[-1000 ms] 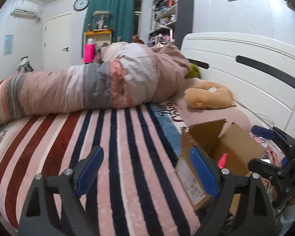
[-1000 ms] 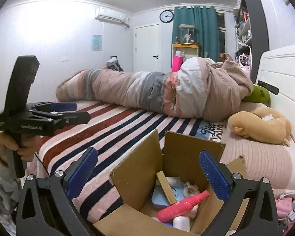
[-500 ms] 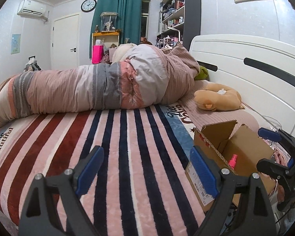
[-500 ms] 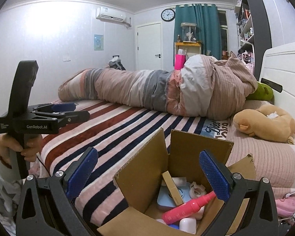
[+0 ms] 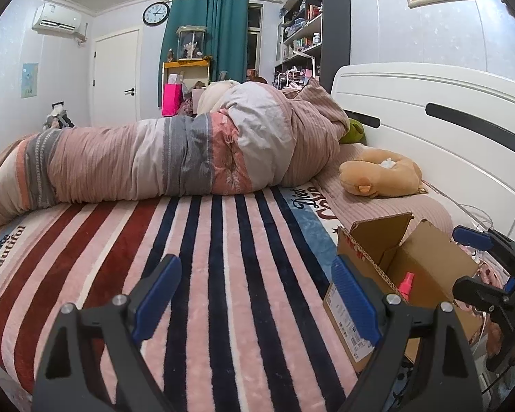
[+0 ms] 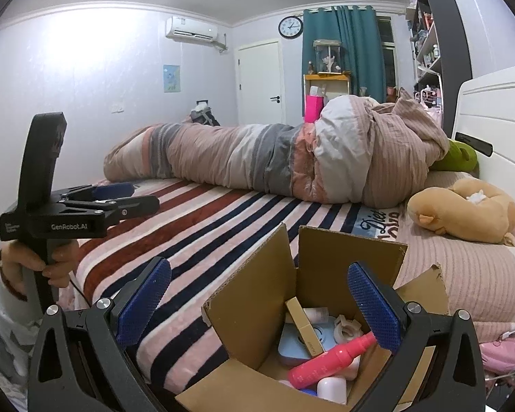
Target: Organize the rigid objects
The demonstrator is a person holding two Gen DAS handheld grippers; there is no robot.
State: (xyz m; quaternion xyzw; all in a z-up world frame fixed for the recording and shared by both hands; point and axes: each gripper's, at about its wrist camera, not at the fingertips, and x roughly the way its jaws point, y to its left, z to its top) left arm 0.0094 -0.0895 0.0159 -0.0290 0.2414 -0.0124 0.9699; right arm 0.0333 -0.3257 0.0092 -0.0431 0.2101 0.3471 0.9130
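Both claws spread wide, gripping nothing. Left black two-finger gripper with blue ribbed pads (image 5: 255,300) held above the red, pink and navy striped plush blanket (image 5: 202,261), near the bed's front edge; seen from the right wrist view as well (image 6: 120,199), gripped by a hand (image 6: 39,262) at the bed's left side. Right black two-finger gripper with blue pads (image 6: 259,304) poised over the open brown cardboard box (image 6: 257,312), which sits on the blanket near the front edge, toward the headboard end; also visible at the far right of the left wrist view (image 5: 487,261).

Inside the box: a pink spray bottle (image 6: 329,360) lying slanted across the top, a pale blue rounded case (image 6: 293,345) beneath it, a slim tan carton (image 6: 300,326) leaning on the case, a white tape dispenser (image 6: 346,326) toward the back, a white rounded container (image 6: 331,388) at the front. Flaps standing up, one with a torn edge. Printed label (image 5: 346,322) on the box's side wall.

Farther back: rolled pink and grey striped duvet (image 5: 161,161) along the far edge, tan plush toy (image 5: 381,175) by the white headboard (image 5: 429,130).
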